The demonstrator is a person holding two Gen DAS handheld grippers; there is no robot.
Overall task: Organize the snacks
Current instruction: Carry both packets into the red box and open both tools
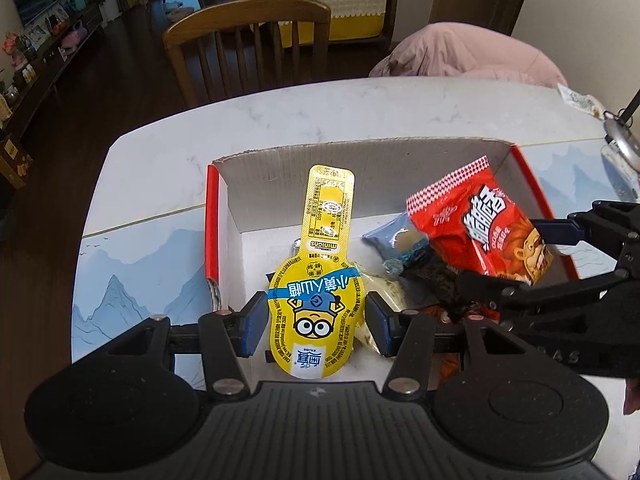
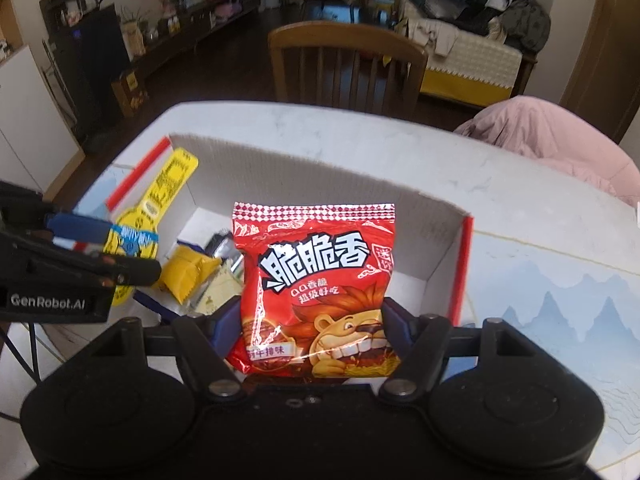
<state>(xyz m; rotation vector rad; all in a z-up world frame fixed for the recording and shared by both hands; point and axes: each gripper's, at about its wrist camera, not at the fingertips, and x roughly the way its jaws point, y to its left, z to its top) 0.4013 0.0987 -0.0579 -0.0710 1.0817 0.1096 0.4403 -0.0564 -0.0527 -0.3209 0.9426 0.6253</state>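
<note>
My left gripper [image 1: 316,326] is shut on a yellow Minions snack pack [image 1: 320,280] and holds it over the near left part of the open cardboard box [image 1: 360,156]. My right gripper [image 2: 310,330] is shut on a red lion snack bag [image 2: 320,280] and holds it above the box [image 2: 440,216]. The red bag [image 1: 480,228] also shows at the right in the left wrist view, and the yellow pack [image 2: 160,196] at the left in the right wrist view. Several small snack packets [image 2: 200,276] lie on the box floor.
The box sits on a white marble-look table [image 1: 320,108] with a blue mountain-print mat [image 2: 560,300]. A wooden chair [image 1: 248,48] stands at the far edge. A pink cloth heap [image 1: 472,56] lies at the far right. A small packet [image 1: 580,100] rests by the right edge.
</note>
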